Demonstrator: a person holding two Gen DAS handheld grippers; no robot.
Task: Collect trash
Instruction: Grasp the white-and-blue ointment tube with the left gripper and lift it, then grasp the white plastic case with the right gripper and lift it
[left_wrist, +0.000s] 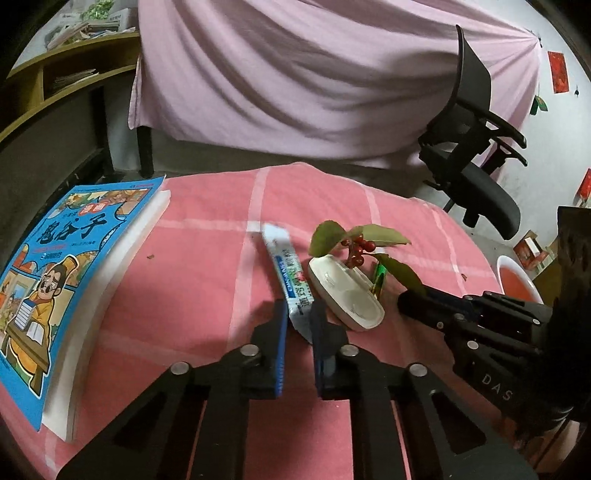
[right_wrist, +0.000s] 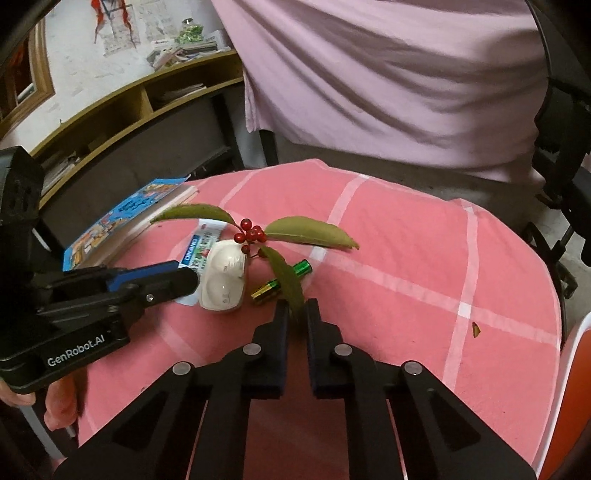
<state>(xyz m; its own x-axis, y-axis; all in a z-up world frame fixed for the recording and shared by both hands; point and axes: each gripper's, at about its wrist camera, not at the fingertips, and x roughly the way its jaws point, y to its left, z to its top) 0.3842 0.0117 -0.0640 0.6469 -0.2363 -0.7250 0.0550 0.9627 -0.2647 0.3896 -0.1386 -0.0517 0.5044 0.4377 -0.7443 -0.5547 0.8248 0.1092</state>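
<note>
A blue-and-white wrapper (left_wrist: 290, 273) lies on the pink checked cloth (left_wrist: 207, 266). My left gripper (left_wrist: 298, 314) is shut on the wrapper's near end. A leafy sprig with red berries (right_wrist: 255, 234) stands out over a white oval case (right_wrist: 223, 280) and a green battery (right_wrist: 280, 282). My right gripper (right_wrist: 295, 312) is shut on the sprig's nearest leaf (right_wrist: 288, 280). In the left wrist view the sprig (left_wrist: 356, 245), case (left_wrist: 345, 295) and right gripper (left_wrist: 413, 295) sit right of the wrapper. In the right wrist view the wrapper (right_wrist: 199, 247) is partly hidden by the left gripper (right_wrist: 184, 280).
A blue comic book (left_wrist: 55, 273) lies at the table's left edge. A white bowl with red inside (left_wrist: 517, 280) sits off the right edge. A black office chair (left_wrist: 476, 147) stands beyond, before a pink drape (left_wrist: 314, 74). A small leaf scrap (right_wrist: 475, 329) lies on the cloth.
</note>
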